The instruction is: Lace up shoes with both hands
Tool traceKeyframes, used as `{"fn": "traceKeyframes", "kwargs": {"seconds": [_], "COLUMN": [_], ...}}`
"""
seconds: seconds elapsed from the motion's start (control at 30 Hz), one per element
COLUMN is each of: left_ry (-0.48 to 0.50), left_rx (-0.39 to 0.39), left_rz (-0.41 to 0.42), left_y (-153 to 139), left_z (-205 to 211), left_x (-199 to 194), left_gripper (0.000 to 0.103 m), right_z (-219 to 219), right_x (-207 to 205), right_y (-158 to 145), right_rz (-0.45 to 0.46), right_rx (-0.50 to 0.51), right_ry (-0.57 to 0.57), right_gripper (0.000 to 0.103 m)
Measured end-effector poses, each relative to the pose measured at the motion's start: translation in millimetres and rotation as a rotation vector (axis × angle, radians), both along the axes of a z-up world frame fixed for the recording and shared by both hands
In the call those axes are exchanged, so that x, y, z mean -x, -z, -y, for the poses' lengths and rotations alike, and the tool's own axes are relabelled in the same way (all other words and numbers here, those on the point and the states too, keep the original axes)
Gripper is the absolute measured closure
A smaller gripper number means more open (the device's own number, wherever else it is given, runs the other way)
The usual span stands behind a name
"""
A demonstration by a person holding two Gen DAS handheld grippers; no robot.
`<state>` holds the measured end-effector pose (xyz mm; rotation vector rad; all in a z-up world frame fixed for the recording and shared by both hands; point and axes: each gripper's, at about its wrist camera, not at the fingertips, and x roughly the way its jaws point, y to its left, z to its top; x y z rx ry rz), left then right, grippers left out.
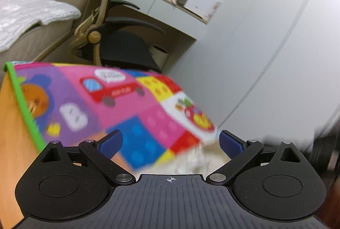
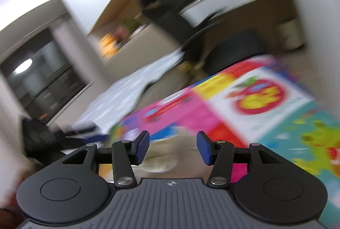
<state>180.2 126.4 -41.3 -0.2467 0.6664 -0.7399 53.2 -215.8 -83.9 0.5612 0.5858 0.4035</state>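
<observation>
Motion blur smears both my views. The bright play mat (image 1: 110, 101) fills the middle. At its near edge, just beyond my fingers, a pale cream shape (image 1: 204, 156), likely the shoe, is too blurred to read. My left gripper (image 1: 171, 142) stands spread wide, empty; my right gripper (image 2: 172, 147) is half-spread, empty.

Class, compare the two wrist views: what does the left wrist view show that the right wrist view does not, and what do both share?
Left wrist only: a bed with a pale quilted cover, a beige chair frame and the mat's green edge.
Right wrist only: a dark window reflecting a lamp, and a green cartoon panel.
Both: the colourful play mat, a desk, and open jaws holding nothing.
</observation>
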Motion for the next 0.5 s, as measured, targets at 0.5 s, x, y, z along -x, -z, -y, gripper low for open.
{"fn": "traceKeyframes", "kwargs": {"seconds": [0.5], "left_ry": [0.083], "left_rx": [-0.118], "left_rz": [0.182], "left_y": [40], "left_z": [33], "left_x": [75], "left_gripper": [0.0], "right_z": [-111], "right_x": [-125], "right_y": [-3], "right_rz": [-0.585], "right_rx": [0.117], "right_ry": [-0.373], "right_gripper": [0.021]}}
